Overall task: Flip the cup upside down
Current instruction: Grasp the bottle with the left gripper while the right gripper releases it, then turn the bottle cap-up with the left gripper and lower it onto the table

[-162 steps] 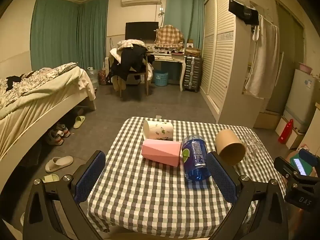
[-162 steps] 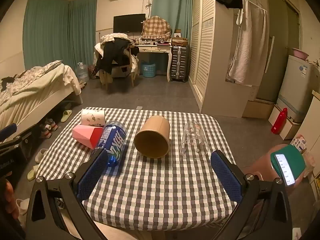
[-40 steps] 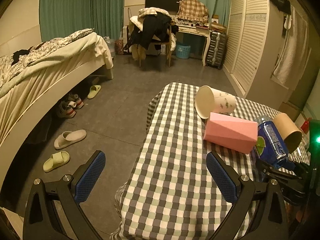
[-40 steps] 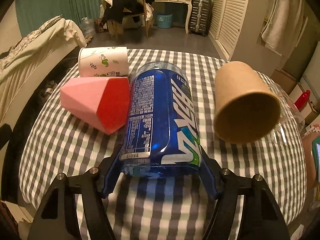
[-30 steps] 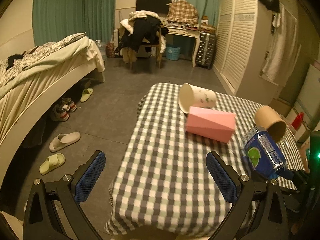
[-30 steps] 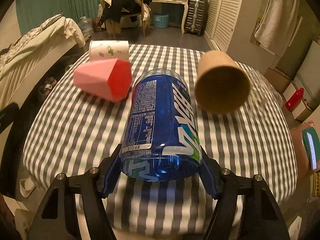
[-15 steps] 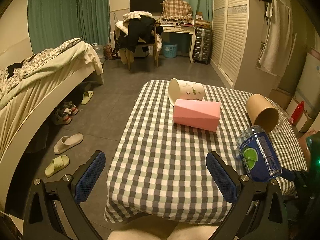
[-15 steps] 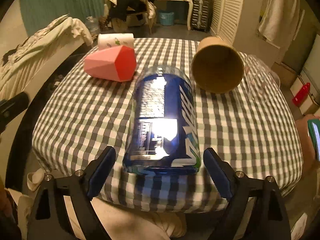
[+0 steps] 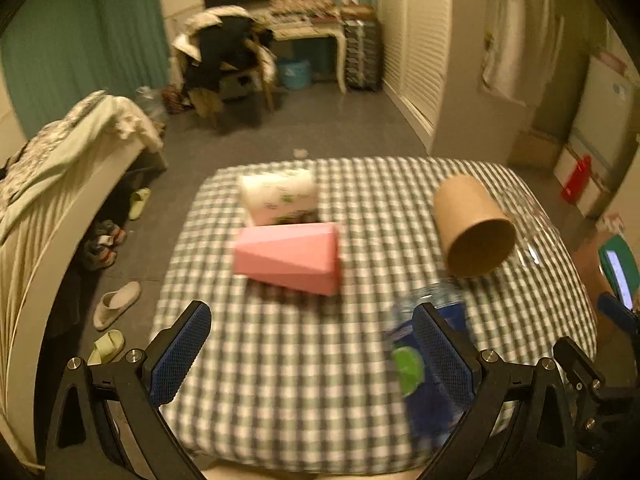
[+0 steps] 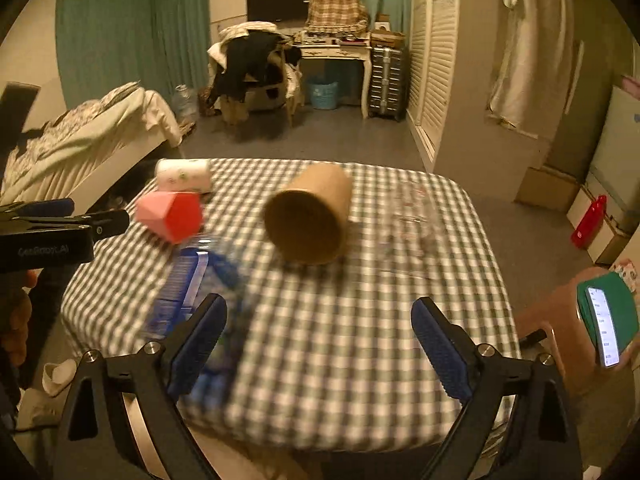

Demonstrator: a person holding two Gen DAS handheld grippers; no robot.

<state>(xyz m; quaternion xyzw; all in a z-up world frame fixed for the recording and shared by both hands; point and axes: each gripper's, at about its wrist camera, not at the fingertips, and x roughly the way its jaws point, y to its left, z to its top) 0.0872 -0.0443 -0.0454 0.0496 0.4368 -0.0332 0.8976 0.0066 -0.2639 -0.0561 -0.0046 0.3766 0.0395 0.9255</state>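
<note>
Several cups lie on their sides on the checked tablecloth (image 9: 304, 380): a white patterned cup (image 9: 278, 200), a pink faceted cup (image 9: 288, 258), a brown paper cup (image 9: 472, 228) and a clear glass (image 10: 412, 216). A blue bottle (image 10: 188, 300) is blurred near the table's front. It sits left of my right gripper (image 10: 320, 344), partly behind the left finger, and nothing holds it. That gripper is open and empty, facing the brown paper cup (image 10: 310, 220). My left gripper (image 9: 316, 356) is open and empty in front of the pink cup, with the blue bottle (image 9: 420, 360) beside its right finger.
A hand holds a phone (image 10: 604, 320) at the table's right side. A bed (image 9: 60, 184) with slippers (image 9: 116, 306) on the floor beside it stands to the left. A chair piled with clothes (image 10: 252, 68), a desk and a wardrobe stand behind the table.
The right gripper has opened wide and let go of the blue bottle, which is now outside its fingers to the left. Both grippers have pulled back and turned; the frames are blurred by motion.
</note>
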